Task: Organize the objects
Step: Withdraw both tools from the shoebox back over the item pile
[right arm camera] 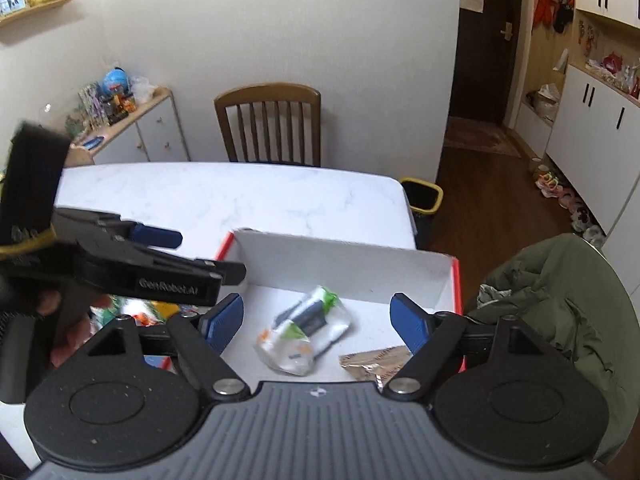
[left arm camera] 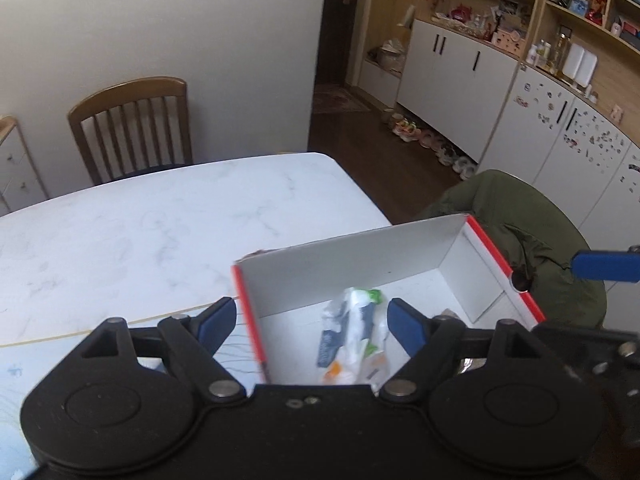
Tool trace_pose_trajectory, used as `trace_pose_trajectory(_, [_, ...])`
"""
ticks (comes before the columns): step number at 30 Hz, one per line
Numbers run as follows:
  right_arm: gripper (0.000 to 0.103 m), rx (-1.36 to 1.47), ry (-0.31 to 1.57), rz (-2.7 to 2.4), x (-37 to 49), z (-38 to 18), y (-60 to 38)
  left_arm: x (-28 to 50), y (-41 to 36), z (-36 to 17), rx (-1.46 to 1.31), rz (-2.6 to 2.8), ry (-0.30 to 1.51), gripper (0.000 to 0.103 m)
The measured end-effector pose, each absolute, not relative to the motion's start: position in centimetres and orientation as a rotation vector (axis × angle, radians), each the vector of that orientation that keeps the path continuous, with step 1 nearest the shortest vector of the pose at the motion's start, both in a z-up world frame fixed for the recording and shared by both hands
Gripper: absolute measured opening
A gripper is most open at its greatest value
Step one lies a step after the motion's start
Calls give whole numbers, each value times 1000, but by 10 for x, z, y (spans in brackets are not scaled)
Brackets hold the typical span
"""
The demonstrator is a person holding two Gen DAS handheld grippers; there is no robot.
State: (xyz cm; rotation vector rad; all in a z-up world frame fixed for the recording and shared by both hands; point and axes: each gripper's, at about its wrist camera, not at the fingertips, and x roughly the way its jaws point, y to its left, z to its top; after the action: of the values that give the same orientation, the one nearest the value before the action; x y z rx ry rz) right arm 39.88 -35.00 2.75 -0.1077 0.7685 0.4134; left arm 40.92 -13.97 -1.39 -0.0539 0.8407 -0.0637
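A white cardboard box (left arm camera: 360, 256) with red edges stands open at the near right corner of the marble table (left arm camera: 140, 220). Inside it lies a clear packet (left arm camera: 352, 332) of white, green and dark sachets, seen again in the right wrist view as the packet (right arm camera: 308, 328), with a brown foil packet (right arm camera: 372, 362) beside it. My left gripper (left arm camera: 312, 322) hangs open over the box's left edge with nothing between its fingers. My right gripper (right arm camera: 316, 320) is open above the box (right arm camera: 340, 268), empty. The left gripper (right arm camera: 208, 256) shows at the box's left side.
Colourful small items (right arm camera: 132, 312) lie on the table left of the box, partly hidden. A wooden chair (right arm camera: 268, 124) stands at the far side. A green jacket (right arm camera: 560, 308) drapes a chair on the right. A yellow-rimmed bin (right arm camera: 422, 198) sits by the table's corner.
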Motion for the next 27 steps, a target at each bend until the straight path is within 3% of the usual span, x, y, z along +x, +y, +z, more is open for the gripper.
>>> trace_pose_trajectory(8, [81,-93,805,383,389,31,-341,385,-120,6,-94,-25,831,85])
trace_pose_trajectory(14, [81,-92,817,367,378,55,-321,362,-97,35,-93,-13,763,102])
trace_pose_trajectory(27, [81,-117,727,438,325,174,-207,329,23,43,-111,165,773,102])
